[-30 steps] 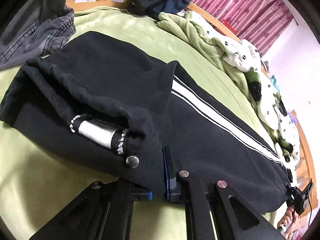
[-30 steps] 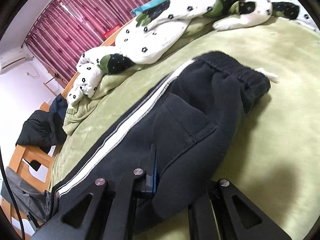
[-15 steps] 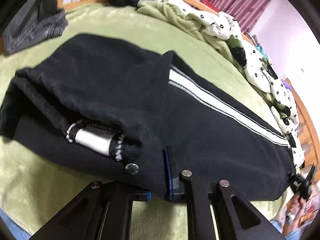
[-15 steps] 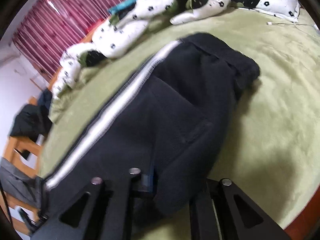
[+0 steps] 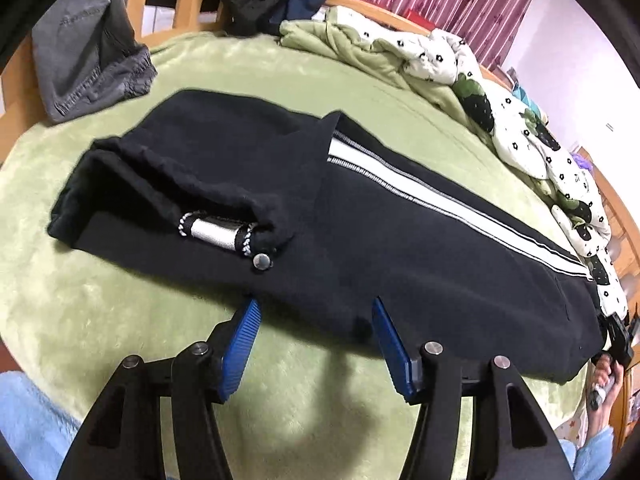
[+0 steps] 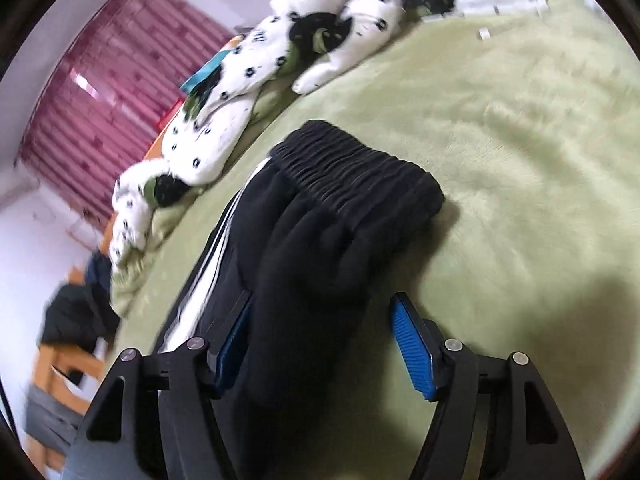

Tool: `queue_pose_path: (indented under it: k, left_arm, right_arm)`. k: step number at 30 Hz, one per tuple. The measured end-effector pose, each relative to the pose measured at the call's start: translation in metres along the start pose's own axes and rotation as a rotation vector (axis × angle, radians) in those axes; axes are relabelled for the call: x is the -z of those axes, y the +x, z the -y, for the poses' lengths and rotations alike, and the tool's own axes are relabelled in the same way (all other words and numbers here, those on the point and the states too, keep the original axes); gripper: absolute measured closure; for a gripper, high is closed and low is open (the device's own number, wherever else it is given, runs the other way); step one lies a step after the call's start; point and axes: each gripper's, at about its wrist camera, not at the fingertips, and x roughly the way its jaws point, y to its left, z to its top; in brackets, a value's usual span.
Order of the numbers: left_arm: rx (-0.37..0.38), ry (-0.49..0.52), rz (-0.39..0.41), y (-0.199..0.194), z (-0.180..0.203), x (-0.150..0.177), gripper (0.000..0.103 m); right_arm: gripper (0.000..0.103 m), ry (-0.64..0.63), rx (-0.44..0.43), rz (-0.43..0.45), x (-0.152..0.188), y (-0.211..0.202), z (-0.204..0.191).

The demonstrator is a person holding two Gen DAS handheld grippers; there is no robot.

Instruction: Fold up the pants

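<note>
- The black pants [image 5: 360, 216] lie flat on the green blanket [image 5: 280, 76], stretched out long, with a white stripe [image 5: 440, 196] down the side.
- The leg ends are folded back over the pants, and a small cuff with a round snap [image 5: 262, 261] peeks out there.
- The stretchy waistband [image 6: 360, 168] is at the other end of the pants.
- The left gripper [image 5: 316, 320] sits just beside the near edge of the pants, with its blue pads spread wide and nothing held.
- The right gripper [image 6: 324, 320] is spread wide too, with a lump of pants lying loose between its pads.
- A spotted quilt [image 5: 520, 120] is bunched up past the far side of the pants, and gray clothes [image 5: 92, 48] hang near the leg ends.
- The folded part could slide open, because nothing pins it down.
- The right pads could snag the lump and pull the fold crooked.
</note>
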Motion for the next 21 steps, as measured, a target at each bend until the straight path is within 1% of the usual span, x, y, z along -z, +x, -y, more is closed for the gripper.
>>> queue_pose_path:
  k: [1,2,3,4,5,7,8,10,11,13,15,16,19,20,21]
  left_arm:
    - [-0.017,0.006,0.017,-0.004,0.002,0.001,0.047]
    - [-0.032,0.009,0.03,-0.006,0.003,0.001,0.047]
    - [-0.047,0.011,0.046,-0.009,0.005,0.002,0.047]
    - [-0.061,0.013,0.06,-0.013,0.005,0.002,0.047]
    - [-0.069,0.014,0.067,-0.015,0.006,0.002,0.047]
    - [-0.099,0.026,0.077,-0.019,0.008,0.001,0.047]
    - [-0.117,0.034,0.091,-0.022,0.007,0.001,0.047]
    - [-0.135,0.037,0.11,-0.026,0.003,0.0,0.047]
    - [-0.143,0.036,0.11,-0.027,-0.002,-0.001,0.047]
    - [-0.151,0.029,0.1,-0.026,-0.009,-0.006,0.047]
    - [-0.14,0.029,0.101,-0.021,-0.012,-0.014,0.047]
    - [-0.139,0.034,0.096,-0.017,-0.011,-0.017,0.047]
    - [-0.129,0.067,0.062,0.002,-0.007,-0.026,0.047]
    - [-0.137,0.072,0.058,0.007,-0.005,-0.026,0.052]
    - [-0.168,0.085,0.06,0.014,-0.003,-0.025,0.061]
  right_arm:
    - [0.038,0.009,-0.002,0.002,-0.004,0.004,-0.001]
    - [0.046,0.011,0.012,0.003,-0.009,0.008,-0.004]
    - [0.055,-0.015,0.038,0.016,-0.015,0.008,-0.009]
    - [0.06,-0.045,0.051,0.03,-0.019,0.006,-0.014]
    - [0.064,-0.088,0.038,0.052,-0.027,0.001,-0.019]
    - [0.064,-0.084,-0.018,0.069,-0.035,-0.004,-0.018]
    - [0.063,-0.084,0.002,0.059,-0.034,0.0,-0.017]
    - [0.058,-0.142,0.111,0.019,-0.027,0.012,-0.02]
    - [0.055,-0.165,0.136,0.006,-0.023,0.014,-0.018]
    - [0.052,-0.193,0.136,0.016,-0.015,0.003,-0.012]
    - [0.042,-0.189,0.164,0.046,-0.008,-0.014,-0.007]
    - [0.041,-0.179,0.173,0.051,-0.004,-0.021,-0.002]
    - [0.04,-0.177,0.203,0.023,0.004,-0.035,-0.002]
    - [0.04,-0.184,0.22,0.032,0.008,-0.043,-0.005]
    - [0.04,-0.197,0.24,0.051,0.014,-0.053,-0.01]
